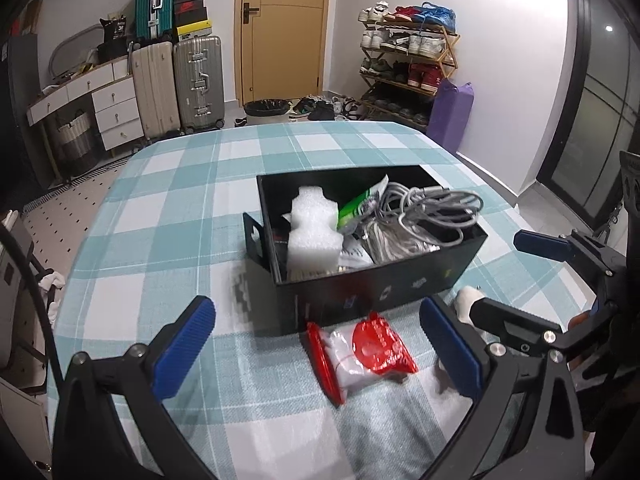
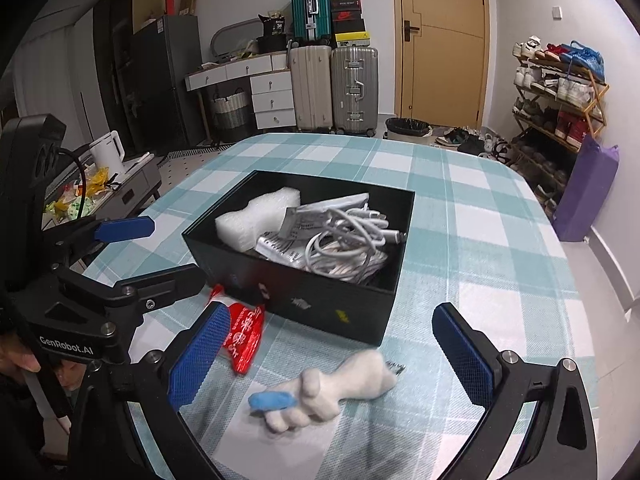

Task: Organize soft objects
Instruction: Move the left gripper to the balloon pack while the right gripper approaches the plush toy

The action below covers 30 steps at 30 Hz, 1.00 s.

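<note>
A black box (image 1: 400, 288) stands on the checked tablecloth, holding a white foam block (image 1: 312, 236) and a tangle of grey cables (image 1: 424, 216). In front of it lies a red and white packet (image 1: 360, 352), between the wide-apart fingers of my left gripper (image 1: 316, 346), which is open and not touching it. In the right wrist view a white plush toy (image 2: 352, 376) with a blue piece (image 2: 272, 400) lies on the cloth. It sits between the spread fingers of my right gripper (image 2: 332, 354), which is open and clear of it. The red packet (image 2: 244, 336) shows just left of it.
The table's far edge (image 1: 320, 126) curves away toward suitcases (image 1: 180, 84), a drawer unit (image 1: 116, 108), a bin (image 1: 266, 110), a shoe rack (image 1: 408, 64) and a purple bag (image 1: 452, 114). In the right wrist view my left gripper (image 2: 148, 254) is close on the left.
</note>
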{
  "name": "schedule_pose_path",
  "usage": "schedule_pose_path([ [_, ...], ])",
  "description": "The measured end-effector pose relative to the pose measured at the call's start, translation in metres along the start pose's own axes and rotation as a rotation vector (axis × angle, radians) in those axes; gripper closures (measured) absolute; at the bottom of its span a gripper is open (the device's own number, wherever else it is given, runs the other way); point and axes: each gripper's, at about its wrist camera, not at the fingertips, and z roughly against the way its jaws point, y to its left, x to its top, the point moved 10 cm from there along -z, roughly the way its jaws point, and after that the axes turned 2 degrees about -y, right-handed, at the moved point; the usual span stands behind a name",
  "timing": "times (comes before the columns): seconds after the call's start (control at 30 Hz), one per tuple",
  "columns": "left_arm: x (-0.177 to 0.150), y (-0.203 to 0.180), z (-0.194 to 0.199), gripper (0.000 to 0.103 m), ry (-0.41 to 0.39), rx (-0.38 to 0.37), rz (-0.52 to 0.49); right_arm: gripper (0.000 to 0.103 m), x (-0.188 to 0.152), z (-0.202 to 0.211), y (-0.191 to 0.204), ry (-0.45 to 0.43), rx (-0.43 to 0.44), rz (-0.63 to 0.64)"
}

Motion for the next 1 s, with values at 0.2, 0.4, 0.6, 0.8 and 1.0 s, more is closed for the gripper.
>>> schedule_pose_path([
  [0.2,-0.015,-0.003,-0.002,0.001,0.03,0.003,-0.017,0.001,-0.012,0.0,-0.003,0.02,0.003,-0.013],
  [0.4,-0.026,-0.006,-0.009,0.0,0.058,-0.008,-0.014,0.001,-0.027,-0.001,-0.009,0.046,0.003,-0.04],
  [0.6,-0.032,-0.014,-0.02,0.0,0.087,-0.029,-0.01,0.001,-0.044,-0.003,-0.02,0.082,-0.006,-0.063],
  [0.8,-0.038,-0.018,-0.034,0.0,0.122,-0.033,0.0,0.001,-0.054,-0.007,-0.028,0.11,-0.01,-0.093],
  [1.0,-0.042,-0.024,-0.047,0.002,0.166,-0.031,-0.022,0.001,-0.055,-0.005,-0.027,0.117,-0.014,-0.075],
])
